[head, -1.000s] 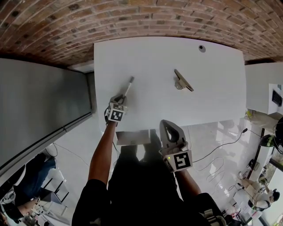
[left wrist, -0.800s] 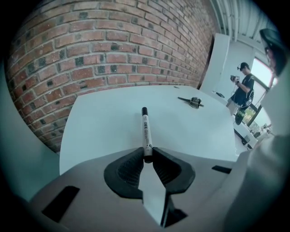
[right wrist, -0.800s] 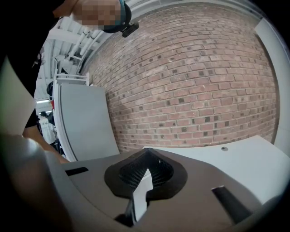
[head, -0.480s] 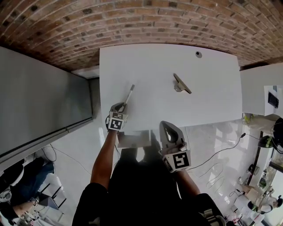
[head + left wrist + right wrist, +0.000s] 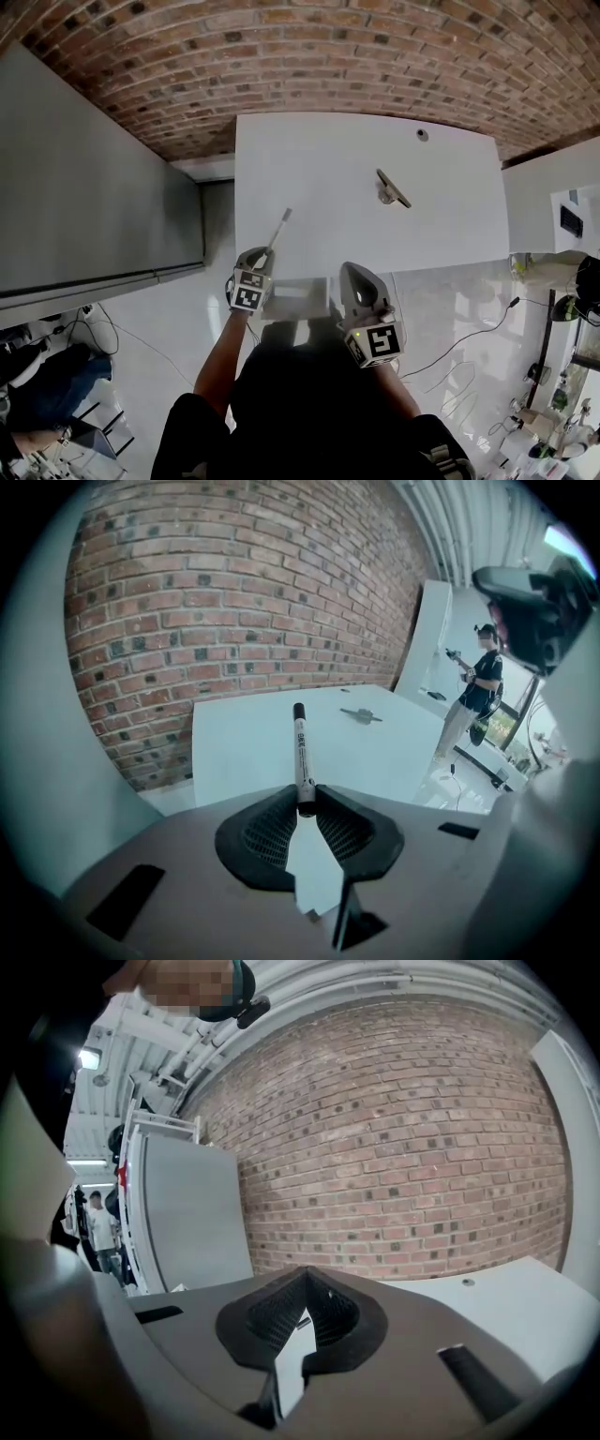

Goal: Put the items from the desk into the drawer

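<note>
One marker [image 5: 299, 752], pinched in the left tool [image 5: 307, 808], is now drawn back beside the drawer [image 5: 298, 298], ready to drop; right tool [image 5: 305, 1283] closed, empty.

My left tool [image 5: 258, 257] and right tool [image 5: 355, 274] both have smooth, pale grey rounded shells. Each carries a white cube [image 5: 247, 292] printed with black square markers at its rear. Seen close up, the jaws are lined with black ribbed pads [image 5: 262, 832] shaped into a V. My top [image 5: 309, 403] is dark with short sleeves.
</note>
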`<state>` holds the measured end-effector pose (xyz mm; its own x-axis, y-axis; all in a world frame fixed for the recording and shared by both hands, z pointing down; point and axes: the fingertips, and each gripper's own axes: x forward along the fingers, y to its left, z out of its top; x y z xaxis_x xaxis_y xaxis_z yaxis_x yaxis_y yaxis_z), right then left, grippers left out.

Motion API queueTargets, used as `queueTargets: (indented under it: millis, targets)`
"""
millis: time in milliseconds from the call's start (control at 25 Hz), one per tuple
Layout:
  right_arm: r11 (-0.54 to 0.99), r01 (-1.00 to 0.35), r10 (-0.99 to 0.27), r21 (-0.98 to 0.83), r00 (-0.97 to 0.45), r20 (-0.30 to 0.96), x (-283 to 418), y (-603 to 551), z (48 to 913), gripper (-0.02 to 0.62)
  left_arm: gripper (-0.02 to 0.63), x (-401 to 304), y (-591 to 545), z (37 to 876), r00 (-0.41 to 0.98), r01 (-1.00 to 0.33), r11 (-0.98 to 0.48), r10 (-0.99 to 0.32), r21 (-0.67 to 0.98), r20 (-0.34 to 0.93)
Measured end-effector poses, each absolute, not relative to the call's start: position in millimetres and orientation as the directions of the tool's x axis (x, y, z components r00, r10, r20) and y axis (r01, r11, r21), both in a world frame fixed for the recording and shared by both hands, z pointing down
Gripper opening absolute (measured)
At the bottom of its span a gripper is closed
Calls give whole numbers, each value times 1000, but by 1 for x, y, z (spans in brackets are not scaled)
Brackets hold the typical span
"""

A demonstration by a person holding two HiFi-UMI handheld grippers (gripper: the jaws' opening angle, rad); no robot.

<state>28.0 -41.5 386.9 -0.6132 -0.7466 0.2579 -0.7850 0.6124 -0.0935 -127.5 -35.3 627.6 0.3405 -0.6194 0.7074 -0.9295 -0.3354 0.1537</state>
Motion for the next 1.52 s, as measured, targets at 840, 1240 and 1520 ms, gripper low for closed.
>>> queueTargets:
  millis: [840, 1240, 1520]
  targets:
    - [695, -710, -678, -111, -699, 228, 10, 25, 384, -2, 60, -130, 117, 600, 269, -963, -213, -675, 167, 687]
    - [729, -669, -637, -143, -740, 215, 38, 45, 389, -2, 60, -103, 166, 631, 207, -978, -120, -652, 170, 730]
    - [764, -628, -579, -147, -769, 272, 49, 59, 415, -2, 60, -80, 194, 700, 201, -978, -75, -571, 193, 796]
